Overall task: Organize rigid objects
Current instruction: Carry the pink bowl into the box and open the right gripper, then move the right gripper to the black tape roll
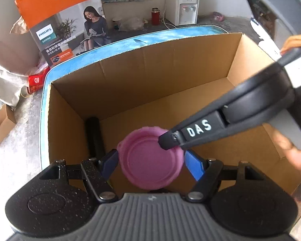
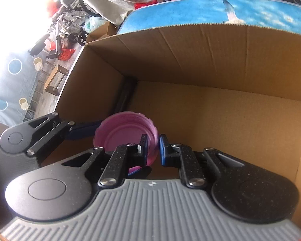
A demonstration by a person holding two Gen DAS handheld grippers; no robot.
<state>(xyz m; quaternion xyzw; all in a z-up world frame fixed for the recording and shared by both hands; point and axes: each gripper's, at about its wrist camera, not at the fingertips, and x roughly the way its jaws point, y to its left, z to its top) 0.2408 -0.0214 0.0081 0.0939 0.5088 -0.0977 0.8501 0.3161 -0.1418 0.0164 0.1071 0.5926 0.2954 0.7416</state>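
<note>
The surface (image 1: pixel 130 46) has a blue sky-and-cloud print with a pale rounded rim. An open cardboard box (image 1: pixel 170 64) stands directly on it and covers most of it. Blue print shows only beyond the box's far wall and in a thin strip along its left wall.
</note>
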